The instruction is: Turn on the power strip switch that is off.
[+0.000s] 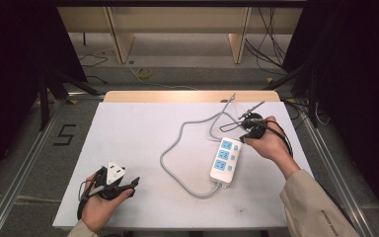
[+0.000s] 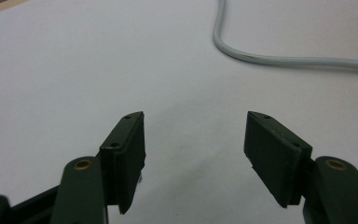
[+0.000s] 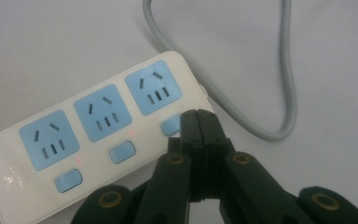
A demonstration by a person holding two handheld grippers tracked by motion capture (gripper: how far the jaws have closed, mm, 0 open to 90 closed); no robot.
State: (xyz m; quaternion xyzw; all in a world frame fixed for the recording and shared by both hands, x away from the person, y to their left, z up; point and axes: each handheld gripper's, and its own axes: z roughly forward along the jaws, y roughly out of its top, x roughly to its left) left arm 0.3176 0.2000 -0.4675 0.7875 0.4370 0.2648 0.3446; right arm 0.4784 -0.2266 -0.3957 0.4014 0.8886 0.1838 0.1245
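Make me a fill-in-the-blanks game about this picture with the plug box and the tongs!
1. The white power strip has ___ blue sockets.
2. The right tongs are shut, with their tips at one of the strip's blue ___.
3. The left tongs are ___, with nothing between them.
4. The strip's cable is coloured ___.

Missing words: three; switches; open; grey

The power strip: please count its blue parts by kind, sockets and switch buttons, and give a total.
Blue sockets on the power strip: 3
Blue switch buttons: 3, one below each socket; the closed right claw partly covers the third button
Total: 6
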